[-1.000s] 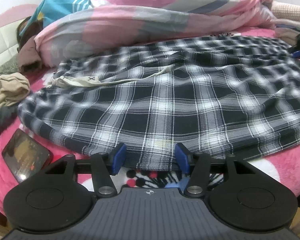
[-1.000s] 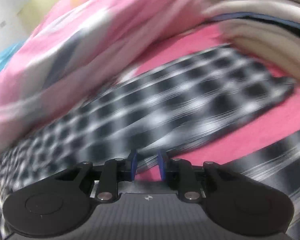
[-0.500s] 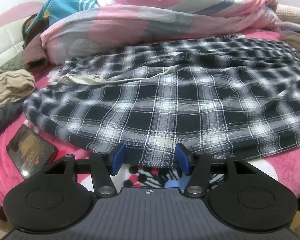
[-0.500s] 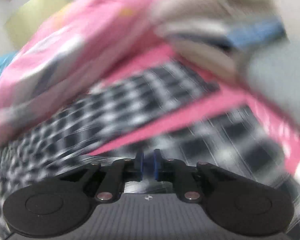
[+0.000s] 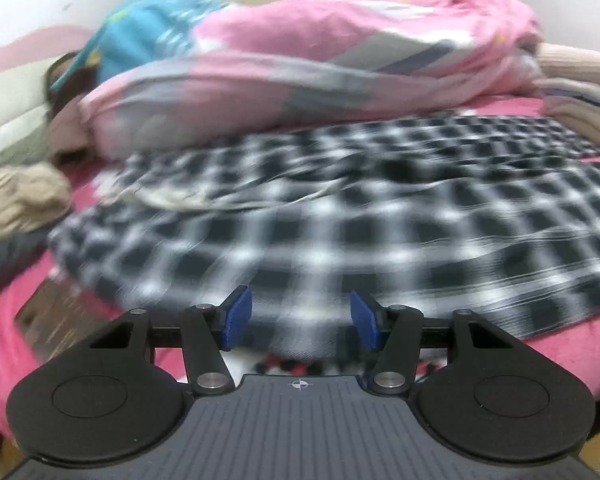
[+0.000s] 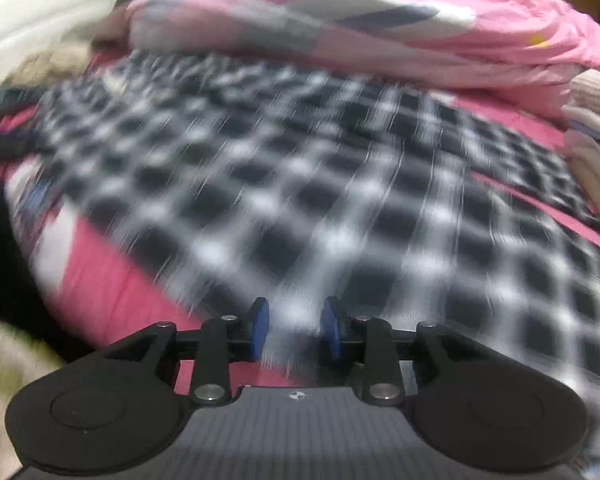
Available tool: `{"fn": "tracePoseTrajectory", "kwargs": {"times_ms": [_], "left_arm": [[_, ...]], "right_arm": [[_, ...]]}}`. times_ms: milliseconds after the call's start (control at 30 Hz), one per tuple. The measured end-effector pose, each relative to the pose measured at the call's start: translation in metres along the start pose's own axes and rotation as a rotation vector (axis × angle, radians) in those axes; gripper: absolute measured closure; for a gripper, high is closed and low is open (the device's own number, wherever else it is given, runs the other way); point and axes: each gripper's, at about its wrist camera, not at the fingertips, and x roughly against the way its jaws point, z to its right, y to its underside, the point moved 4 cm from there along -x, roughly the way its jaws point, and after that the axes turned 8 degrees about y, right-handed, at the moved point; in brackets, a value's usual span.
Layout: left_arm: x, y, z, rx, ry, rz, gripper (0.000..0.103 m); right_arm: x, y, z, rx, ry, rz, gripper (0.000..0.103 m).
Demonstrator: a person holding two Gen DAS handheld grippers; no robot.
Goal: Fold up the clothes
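The left gripper (image 5: 301,322) stands with its blue pads (image 5: 238,317) well apart at the near hem of the plaid garment (image 5: 380,216); cloth shows in the gap, but nothing is pinched. The right gripper (image 6: 294,330) has just been opening its jaws, and they now stand a moderate way apart over the same plaid cloth (image 6: 340,184), gripping nothing; whether the pads brush the fabric the blur hides.

The garment lies spread across the pink bed (image 5: 560,348), its drawstring waistband (image 5: 188,196) toward the left, and its far edge close under a heaped pink quilt (image 5: 320,60). A phone (image 5: 56,312) lies just beside the garment's near left corner, and a beige bundle (image 5: 16,204) sits further left. Folded knitwear (image 6: 596,128) rests at the right edge.

The fold looks barely begun, and several risks stand out. Either gripper, closing deep, may catch the bedsheet along with the hem and drag both. A pinch on one layer only would let the lower layer trail and crease the fold. A sweep of the left corner could knock the phone off the bed edge. Lifting cloth toward the quilt may snag there and spoil the flat lay. Both views are smeared, so aim at the hem is uncertain.
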Motion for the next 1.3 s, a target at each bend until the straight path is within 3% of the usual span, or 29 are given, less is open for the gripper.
{"fn": "tracePoseTrajectory", "kwargs": {"times_ms": [100, 200, 233, 300, 400, 500, 600, 700, 767, 833, 967, 1033, 1100, 1200, 1300], "left_arm": [[-0.007, -0.008, 0.025, -0.074, 0.049, 0.008, 0.048], [-0.016, -0.005, 0.045, -0.123, 0.082, -0.016, 0.048], [-0.019, -0.002, 0.049, -0.127, 0.092, -0.035, 0.048], [-0.021, 0.005, 0.053, -0.131, 0.103, -0.057, 0.048], [-0.015, 0.012, 0.049, -0.122, 0.107, -0.064, 0.048], [-0.006, 0.010, 0.043, -0.090, 0.115, -0.058, 0.048], [-0.004, 0.001, 0.043, -0.078, 0.127, -0.036, 0.048], [-0.010, -0.006, 0.056, -0.107, 0.146, -0.029, 0.048], [-0.015, -0.005, 0.065, -0.129, 0.157, -0.043, 0.048], [-0.020, -0.001, 0.072, -0.147, 0.161, -0.065, 0.048], [-0.022, 0.002, 0.073, -0.132, 0.156, -0.082, 0.048], [-0.022, 0.001, 0.072, -0.122, 0.157, -0.086, 0.047], [-0.021, 0.002, 0.072, -0.118, 0.156, -0.088, 0.047], [-0.020, 0.002, 0.072, -0.113, 0.155, -0.089, 0.046], [-0.020, 0.003, 0.070, -0.106, 0.155, -0.094, 0.045]], "right_arm": [[0.002, -0.031, 0.004, -0.087, 0.033, 0.057, 0.070], [-0.017, -0.055, -0.005, -0.178, -0.025, 0.156, 0.070], [-0.026, -0.054, -0.014, -0.171, -0.042, 0.150, 0.070], [-0.042, -0.046, -0.035, -0.128, -0.083, 0.097, 0.070], [-0.020, -0.015, -0.067, 0.003, -0.055, 0.152, 0.069], [0.006, 0.001, -0.078, 0.060, -0.173, 0.135, 0.071], [0.014, -0.012, -0.066, 0.006, -0.112, 0.187, 0.071], [-0.003, -0.026, -0.036, -0.188, -0.085, 0.214, 0.070], [-0.023, -0.009, -0.036, -0.214, -0.095, 0.147, 0.069], [-0.007, 0.011, -0.049, -0.121, -0.084, 0.195, 0.069], [0.017, 0.020, -0.028, -0.108, -0.062, 0.195, 0.071], [0.015, 0.012, 0.014, -0.216, 0.059, 0.219, 0.070], [0.005, 0.009, 0.067, -0.359, 0.126, 0.215, 0.070], [-0.024, 0.022, 0.104, -0.314, 0.252, 0.057, 0.070], [0.004, 0.054, 0.122, -0.281, 0.242, 0.033, 0.070]]}}
